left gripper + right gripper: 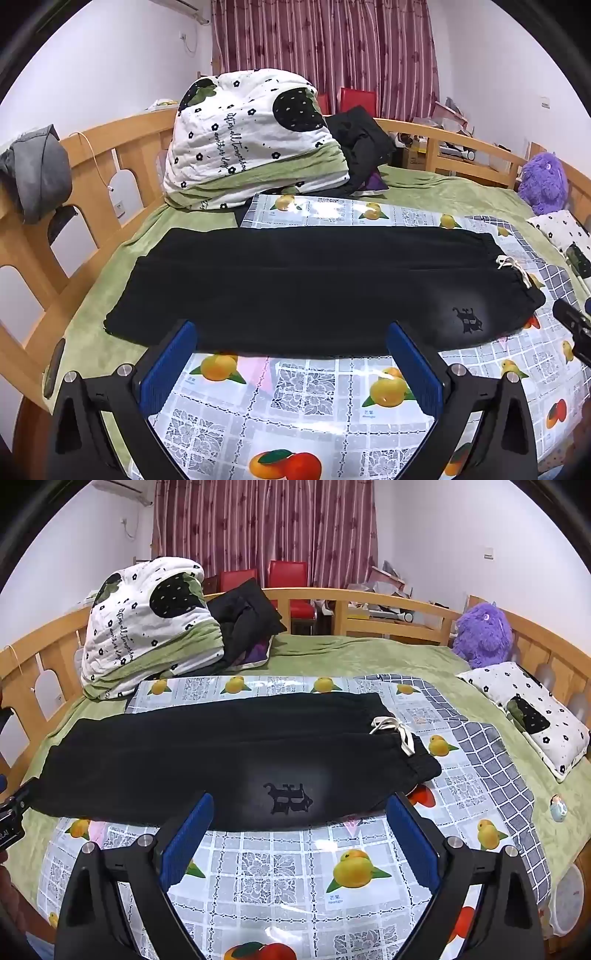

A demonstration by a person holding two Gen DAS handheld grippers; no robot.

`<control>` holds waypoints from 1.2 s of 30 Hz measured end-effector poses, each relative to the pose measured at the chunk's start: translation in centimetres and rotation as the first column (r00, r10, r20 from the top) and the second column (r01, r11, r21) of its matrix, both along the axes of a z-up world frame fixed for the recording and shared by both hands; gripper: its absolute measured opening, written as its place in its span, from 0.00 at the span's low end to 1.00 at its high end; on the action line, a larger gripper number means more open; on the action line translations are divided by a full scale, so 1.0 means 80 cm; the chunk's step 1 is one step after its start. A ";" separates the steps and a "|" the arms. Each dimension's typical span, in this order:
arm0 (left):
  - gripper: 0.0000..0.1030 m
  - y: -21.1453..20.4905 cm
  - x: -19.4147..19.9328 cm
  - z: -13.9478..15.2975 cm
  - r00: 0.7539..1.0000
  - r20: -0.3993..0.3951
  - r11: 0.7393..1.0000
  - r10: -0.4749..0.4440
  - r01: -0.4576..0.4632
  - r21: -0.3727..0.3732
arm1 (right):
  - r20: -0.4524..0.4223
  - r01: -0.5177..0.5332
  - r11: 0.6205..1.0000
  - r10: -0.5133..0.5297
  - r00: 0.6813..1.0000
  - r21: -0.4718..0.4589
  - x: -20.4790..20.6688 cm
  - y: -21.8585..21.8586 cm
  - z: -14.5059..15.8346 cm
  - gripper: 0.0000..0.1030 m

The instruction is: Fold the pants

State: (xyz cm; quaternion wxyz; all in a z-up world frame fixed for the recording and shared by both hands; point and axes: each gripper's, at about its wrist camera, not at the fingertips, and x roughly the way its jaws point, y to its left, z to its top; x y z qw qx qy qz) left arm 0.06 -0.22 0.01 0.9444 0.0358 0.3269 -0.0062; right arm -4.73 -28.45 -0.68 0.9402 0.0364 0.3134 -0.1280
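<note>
Black fabric pants (314, 284) flat, lengthwise on fruit-print plastic cloth (317, 398); left gripper (291, 332), right gripper (301, 805) both wide, empty, near hem.

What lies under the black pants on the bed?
Under the black pants lies a fruit-print plastic sheet, with green bedding below at the leg end. The covered part stays unseen.

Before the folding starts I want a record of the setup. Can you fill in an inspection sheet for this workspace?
Surface: fruit-print plastic cloth over a green bedspread.
Job's things: black pants laid flat lengthwise, white drawstring at the right end.
Clutter: bundled quilt, dark clothes, purple plush toy, pillow.
Grippers: left gripper and right gripper open, empty.
Cables: orange cord on the bed rail.
Surroundings: curtain, red chairs.
</note>
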 end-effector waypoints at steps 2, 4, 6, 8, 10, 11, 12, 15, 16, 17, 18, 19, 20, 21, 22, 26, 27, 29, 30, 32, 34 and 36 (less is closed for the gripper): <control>1.00 -0.003 0.001 0.001 1.000 0.002 1.000 -0.009 0.009 0.012 | 0.000 -0.002 1.000 0.002 1.000 0.002 -0.001 0.000 0.000 0.91; 1.00 0.000 -0.006 0.005 0.999 0.036 1.000 -0.012 0.013 -0.002 | 0.000 -0.004 1.000 0.004 1.000 0.005 -0.001 0.000 0.000 0.91; 1.00 0.000 -0.008 0.007 0.999 0.037 1.000 -0.016 0.016 -0.004 | -0.003 -0.007 1.000 0.007 1.000 0.005 -0.001 0.001 0.000 0.91; 1.00 0.003 -0.007 0.010 0.999 0.037 1.000 -0.015 0.015 -0.005 | -0.006 -0.008 1.000 0.008 1.000 0.003 -0.001 0.002 -0.001 0.91; 1.00 0.005 -0.008 0.012 0.999 0.036 1.000 -0.011 0.012 -0.006 | 0.005 -0.002 1.000 0.002 1.000 0.004 -0.005 0.000 0.005 0.91; 1.00 0.000 -0.007 0.006 0.999 0.036 1.000 -0.011 0.011 0.000 | 0.005 -0.004 1.000 0.004 1.000 0.005 -0.005 -0.001 0.005 0.91; 1.00 0.001 -0.007 0.007 0.999 0.035 1.000 -0.011 0.011 -0.003 | 0.005 -0.004 1.000 0.004 1.000 0.006 -0.005 -0.002 0.005 0.91; 1.00 0.002 -0.006 0.010 0.999 0.034 1.000 -0.010 0.010 -0.009 | 0.006 -0.005 1.000 0.005 1.000 0.006 -0.002 -0.003 0.006 0.91; 1.00 0.000 -0.007 0.007 0.999 0.036 1.000 -0.011 0.011 -0.004 | 0.006 -0.006 1.000 0.006 1.000 0.005 -0.003 0.000 0.008 0.91; 1.00 -0.002 -0.007 0.003 0.999 0.037 1.000 -0.012 0.012 0.002 | 0.005 -0.007 1.000 0.007 1.000 0.005 -0.002 0.002 0.010 0.91; 1.00 -0.002 -0.007 0.003 0.999 0.037 1.000 -0.012 0.012 0.002 | 0.006 -0.007 1.000 0.007 1.000 0.005 -0.002 0.002 0.010 0.91; 1.00 -0.001 -0.007 0.004 0.999 0.037 1.000 -0.012 0.011 0.002 | 0.006 -0.007 1.000 0.007 1.000 0.005 -0.002 0.003 0.009 0.91; 1.00 -0.001 -0.007 0.004 0.999 0.038 1.000 -0.012 0.012 0.002 | 0.008 -0.007 1.000 0.007 1.000 0.002 -0.003 0.004 0.007 0.91; 1.00 -0.002 -0.007 0.005 0.999 0.039 1.000 -0.012 0.012 0.002 | 0.008 -0.007 1.000 0.007 1.000 0.002 -0.003 0.004 0.007 0.91; 1.00 -0.002 -0.007 0.005 0.999 0.039 1.000 -0.012 0.012 0.002 | 0.009 -0.007 1.000 0.007 1.000 0.003 -0.003 0.004 0.007 0.91; 1.00 -0.002 -0.007 0.006 0.999 0.039 1.000 -0.012 0.012 -0.002 | 0.009 -0.009 1.000 0.009 1.000 -0.001 -0.003 0.010 0.007 0.91; 1.00 -0.002 -0.007 0.005 0.999 0.040 1.000 -0.012 0.012 -0.002 | 0.010 -0.010 1.000 0.010 1.000 0.000 -0.003 0.010 0.007 0.91; 1.00 -0.003 -0.008 0.006 0.999 0.041 1.000 -0.011 0.012 -0.007 | 0.010 -0.009 1.000 0.009 1.000 -0.001 -0.003 0.010 0.007 0.91; 1.00 -0.002 -0.008 0.006 0.999 0.041 1.000 -0.012 0.012 -0.004 | 0.010 -0.009 1.000 0.009 1.000 0.000 -0.003 0.010 0.007 0.91; 1.00 -0.001 -0.007 0.006 0.999 0.040 1.000 -0.013 0.013 -0.004 | 0.010 -0.009 1.000 0.009 1.000 -0.001 -0.003 0.010 0.007 0.91; 1.00 -0.001 -0.007 0.007 0.999 0.041 1.000 -0.014 0.014 -0.003 | 0.011 -0.009 1.000 0.009 1.000 0.000 -0.003 0.010 0.008 0.91; 1.00 0.000 -0.007 0.007 0.999 0.040 1.000 -0.012 0.012 -0.006 | 0.012 -0.008 1.000 0.008 1.000 0.000 -0.003 0.010 0.007 0.91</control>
